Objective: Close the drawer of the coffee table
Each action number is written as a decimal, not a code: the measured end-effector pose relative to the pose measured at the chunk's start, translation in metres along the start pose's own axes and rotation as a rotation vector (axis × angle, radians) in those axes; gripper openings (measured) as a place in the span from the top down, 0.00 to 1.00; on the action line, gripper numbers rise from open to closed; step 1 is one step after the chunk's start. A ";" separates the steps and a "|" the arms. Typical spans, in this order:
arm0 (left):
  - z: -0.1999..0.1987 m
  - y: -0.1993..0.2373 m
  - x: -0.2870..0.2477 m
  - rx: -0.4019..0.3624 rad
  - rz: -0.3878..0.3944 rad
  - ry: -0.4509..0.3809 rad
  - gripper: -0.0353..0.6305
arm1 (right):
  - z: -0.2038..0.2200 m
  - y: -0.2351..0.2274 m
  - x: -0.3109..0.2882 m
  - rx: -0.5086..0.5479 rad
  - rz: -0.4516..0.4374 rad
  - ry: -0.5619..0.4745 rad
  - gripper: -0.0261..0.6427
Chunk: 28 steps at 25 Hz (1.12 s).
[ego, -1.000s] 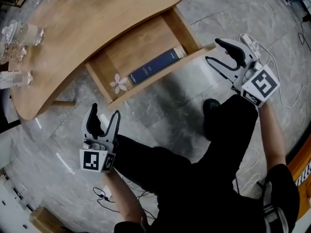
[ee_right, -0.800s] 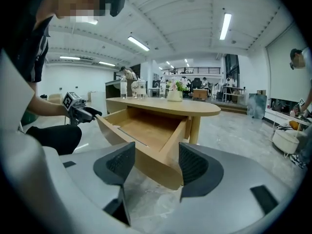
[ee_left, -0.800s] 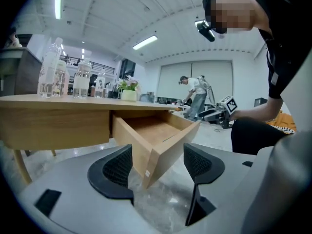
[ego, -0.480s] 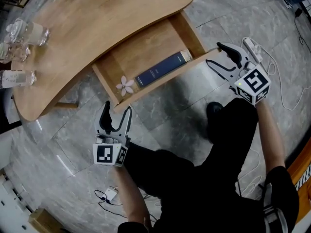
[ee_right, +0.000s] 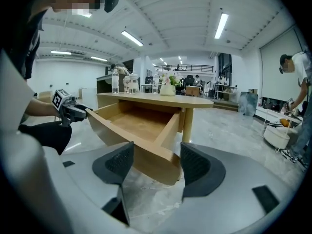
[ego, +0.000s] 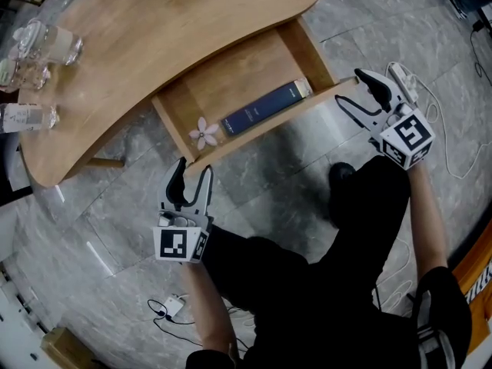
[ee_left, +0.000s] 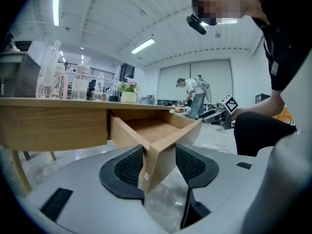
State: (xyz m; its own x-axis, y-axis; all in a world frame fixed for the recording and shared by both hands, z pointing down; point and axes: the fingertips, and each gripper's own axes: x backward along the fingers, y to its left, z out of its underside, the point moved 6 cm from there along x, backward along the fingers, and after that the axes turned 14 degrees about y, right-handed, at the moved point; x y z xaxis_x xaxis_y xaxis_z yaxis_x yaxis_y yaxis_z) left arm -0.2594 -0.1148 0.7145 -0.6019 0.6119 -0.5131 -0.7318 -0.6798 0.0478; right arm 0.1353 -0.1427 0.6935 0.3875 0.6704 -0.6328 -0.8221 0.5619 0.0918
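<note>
**Ana:** Where is the drawer point(ego: 270, 123)?

**Ben:** It sticks out of the coffee table point(ego: 169, 29) toward the person, wide open. A blue book point(ego: 265, 108) and a pink flower point(ego: 204, 133) lie inside.

**Ana:** And the claws?

**Ben:** One is at each end of the long front board. The left gripper point(ego: 192, 172) has the left corner between its jaws. They are closing, but one pad is not on the wood yet. The right gripper point(ego: 354, 89) has the other corner between its jaws. They are opening and hold nothing.

**Ana:** Which way should it go?

**Ben:** I think away from the person, in under the table top, with both ends pushed together.

**Ana:** What can't you see?

**Ben:** The drawer's back is under the top. I can't tell if the left gripper's other pad touches the wood
</note>
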 end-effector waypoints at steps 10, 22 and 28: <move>0.001 -0.001 0.002 0.006 0.005 -0.007 0.64 | 0.000 -0.002 0.000 -0.005 -0.011 0.000 0.58; -0.015 0.001 0.000 0.035 0.010 -0.048 0.67 | -0.012 -0.009 -0.001 -0.004 0.005 -0.039 0.58; -0.035 0.023 -0.008 0.071 -0.024 -0.073 0.69 | -0.041 -0.025 -0.018 -0.001 0.004 -0.076 0.58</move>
State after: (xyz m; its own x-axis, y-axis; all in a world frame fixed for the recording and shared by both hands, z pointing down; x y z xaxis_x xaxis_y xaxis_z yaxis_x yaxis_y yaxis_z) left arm -0.2606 -0.1497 0.6894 -0.6037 0.6574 -0.4509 -0.7656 -0.6359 0.0979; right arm 0.1319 -0.1887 0.6713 0.4146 0.7075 -0.5723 -0.8242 0.5586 0.0935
